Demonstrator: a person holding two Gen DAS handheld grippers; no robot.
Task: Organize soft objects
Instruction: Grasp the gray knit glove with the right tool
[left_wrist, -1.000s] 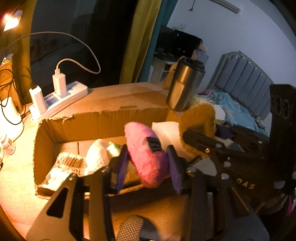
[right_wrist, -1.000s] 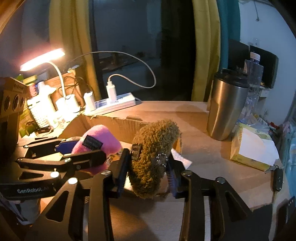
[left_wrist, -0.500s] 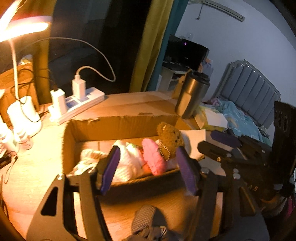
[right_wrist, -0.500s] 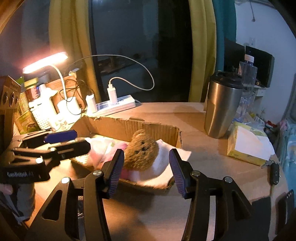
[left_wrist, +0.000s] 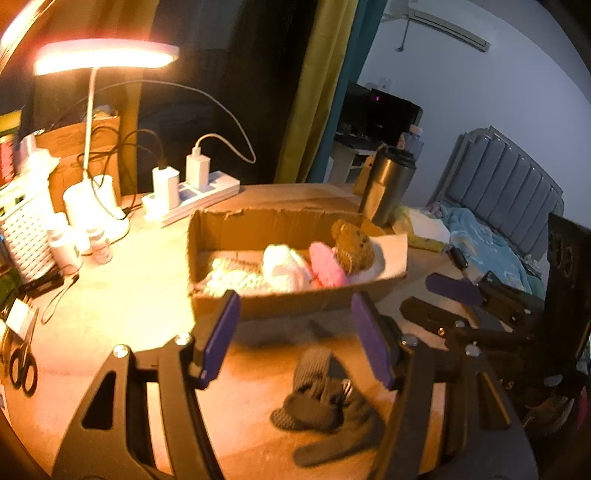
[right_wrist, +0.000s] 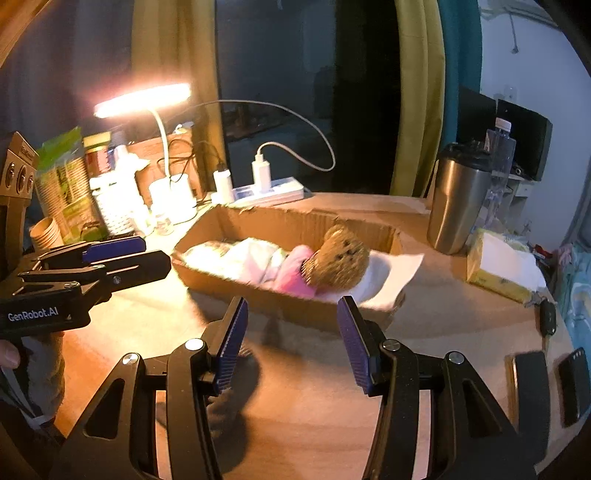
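Observation:
A low cardboard box (left_wrist: 280, 306) (right_wrist: 258, 291) sits mid-table. Inside lie a brown plush (left_wrist: 352, 245) (right_wrist: 341, 260), a pink plush (left_wrist: 327, 267) (right_wrist: 293, 267) and white soft items (left_wrist: 282, 267) (right_wrist: 240, 256). My left gripper (left_wrist: 295, 338) is open and empty, in front of the box. My right gripper (right_wrist: 291, 339) is open and empty, also short of the box. A dark grey sock (left_wrist: 321, 398) lies on the table between my left fingers; part of it shows under my right gripper's left finger (right_wrist: 221, 406).
A steel tumbler (right_wrist: 456, 199) and tissue box (right_wrist: 498, 266) stand right of the box. A power strip (left_wrist: 192, 197), lit desk lamp (left_wrist: 96, 206), bottles and a basket crowd the left. Scissors (left_wrist: 22, 363) lie at far left. A car key (right_wrist: 546, 317) and dark flat objects lie right.
Both grippers opened and dropped the pink and brown plush into the box, then pulled back towards me. The box now looks smaller and farther away.

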